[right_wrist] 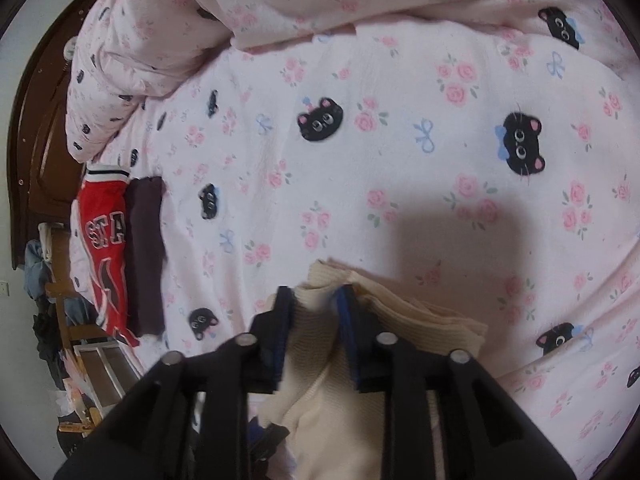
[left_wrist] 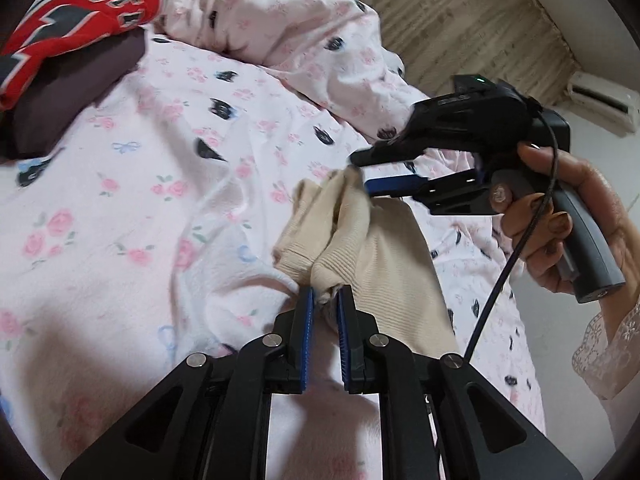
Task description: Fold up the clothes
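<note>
On the floral bedsheet (right_wrist: 400,80), the cream ribbed garment (left_wrist: 384,248) lies soft, light and floppy, best taken at its thick cuff edges, where the left gripper (left_wrist: 323,300) is nipped on a bunched end while the right gripper (right_wrist: 316,300) stands parted astride it.

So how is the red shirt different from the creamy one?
The red shirt has big letters; the cream garment is plain and ribbed. The red shirt lies folded beside a dark garment, untouched; the cream garment is bunched up between the two grippers. Both lie on the cat-print bedsheet.
</note>
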Action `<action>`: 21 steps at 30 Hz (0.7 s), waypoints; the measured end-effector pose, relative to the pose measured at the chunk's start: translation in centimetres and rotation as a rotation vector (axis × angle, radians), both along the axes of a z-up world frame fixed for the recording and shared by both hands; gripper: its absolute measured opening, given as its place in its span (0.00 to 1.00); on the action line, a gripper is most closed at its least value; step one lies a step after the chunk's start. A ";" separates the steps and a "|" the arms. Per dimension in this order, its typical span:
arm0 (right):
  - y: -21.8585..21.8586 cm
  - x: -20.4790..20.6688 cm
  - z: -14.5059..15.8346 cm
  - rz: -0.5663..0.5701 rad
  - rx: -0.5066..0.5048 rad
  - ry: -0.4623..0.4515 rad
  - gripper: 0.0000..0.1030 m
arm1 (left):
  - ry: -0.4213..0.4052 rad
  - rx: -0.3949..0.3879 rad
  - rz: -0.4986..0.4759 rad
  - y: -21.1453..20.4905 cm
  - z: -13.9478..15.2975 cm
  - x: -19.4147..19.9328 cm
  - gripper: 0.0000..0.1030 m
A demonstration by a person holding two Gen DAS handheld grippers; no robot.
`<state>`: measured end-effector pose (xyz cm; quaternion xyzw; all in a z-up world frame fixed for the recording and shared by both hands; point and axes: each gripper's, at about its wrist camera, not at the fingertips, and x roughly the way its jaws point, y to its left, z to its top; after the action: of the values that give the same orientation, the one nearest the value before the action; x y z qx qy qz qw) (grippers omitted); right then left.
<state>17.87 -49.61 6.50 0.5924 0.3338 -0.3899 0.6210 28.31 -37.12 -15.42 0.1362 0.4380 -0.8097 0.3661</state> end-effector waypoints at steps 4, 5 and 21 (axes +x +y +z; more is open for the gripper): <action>-0.2 0.1 2.4 0.002 -0.054 -0.027 0.34 | -0.006 -0.030 0.072 0.2 0.6 1.6 0.11; -0.2 0.1 2.8 0.005 -0.063 -0.034 0.34 | -0.011 -0.047 0.072 0.2 0.9 1.6 0.11; 2.0 3.7 -0.6 0.199 0.044 -0.059 0.35 | -0.095 -0.048 -0.104 -3.2 0.7 -3.7 0.11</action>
<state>21.58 -47.59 5.90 0.5811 0.3808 -0.3012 0.6531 24.57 -40.36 -14.75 0.1884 0.3928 -0.8306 0.3469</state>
